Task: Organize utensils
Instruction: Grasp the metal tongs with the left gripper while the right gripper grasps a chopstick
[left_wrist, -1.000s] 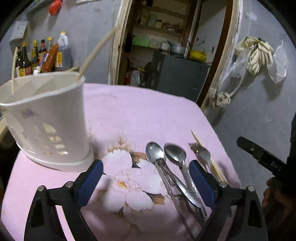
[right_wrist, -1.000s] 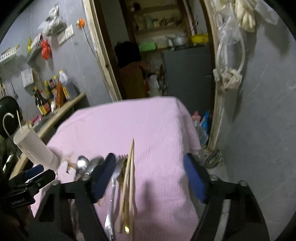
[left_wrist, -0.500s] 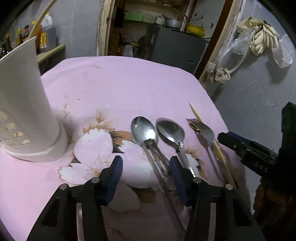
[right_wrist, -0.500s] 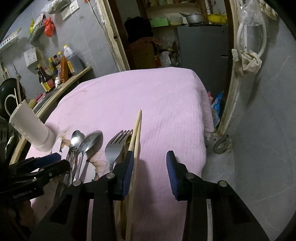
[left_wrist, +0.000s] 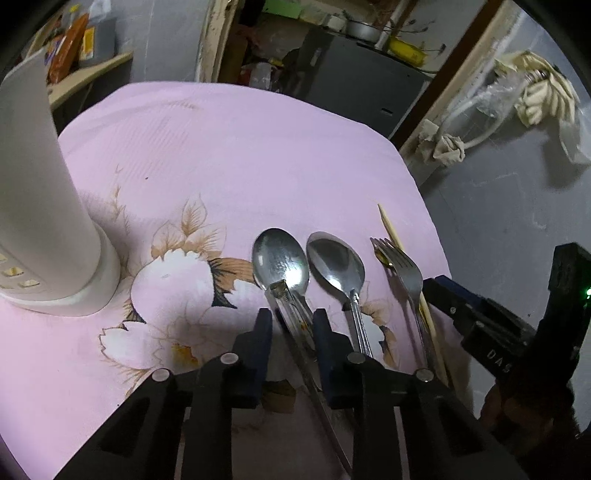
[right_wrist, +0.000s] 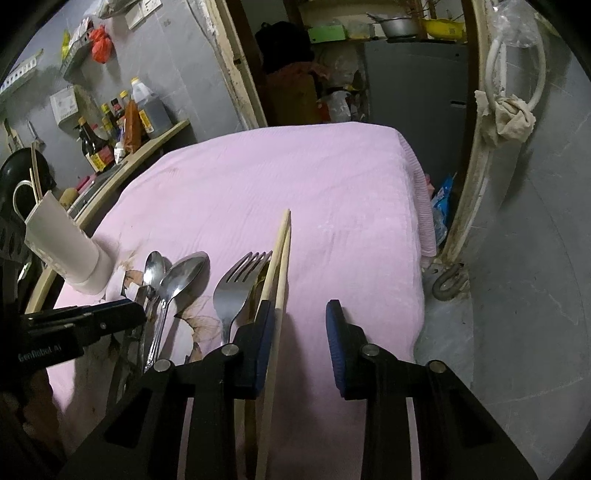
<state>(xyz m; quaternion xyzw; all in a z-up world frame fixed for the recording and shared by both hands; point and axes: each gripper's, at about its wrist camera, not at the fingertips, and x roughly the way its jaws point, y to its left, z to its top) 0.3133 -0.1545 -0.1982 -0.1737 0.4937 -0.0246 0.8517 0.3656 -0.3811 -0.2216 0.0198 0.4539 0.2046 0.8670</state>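
Two steel spoons (left_wrist: 280, 260) (left_wrist: 336, 264), a fork (left_wrist: 404, 267) and wooden chopsticks (left_wrist: 391, 230) lie side by side on the pink flowered cloth (left_wrist: 229, 155). My left gripper (left_wrist: 291, 325) is low over the cloth, its jaws a narrow gap apart around the left spoon's handle. My right gripper (right_wrist: 301, 332) is open, its left finger (right_wrist: 264, 332) touching the chopsticks (right_wrist: 280, 254), one stick inside the gap. The fork (right_wrist: 236, 284) and spoons (right_wrist: 181, 273) lie to its left. The white utensil holder (left_wrist: 40, 206) stands at the left.
Sauce bottles (right_wrist: 129, 122) stand on a wooden shelf at the left wall. The table's right edge (right_wrist: 421, 221) drops to the floor beside a doorframe. The other gripper (right_wrist: 74, 325) shows at the lower left of the right wrist view.
Both grippers moved down toward the utensils and narrowed. The left closed in around the left spoon's handle; the right came in beside the chopsticks.
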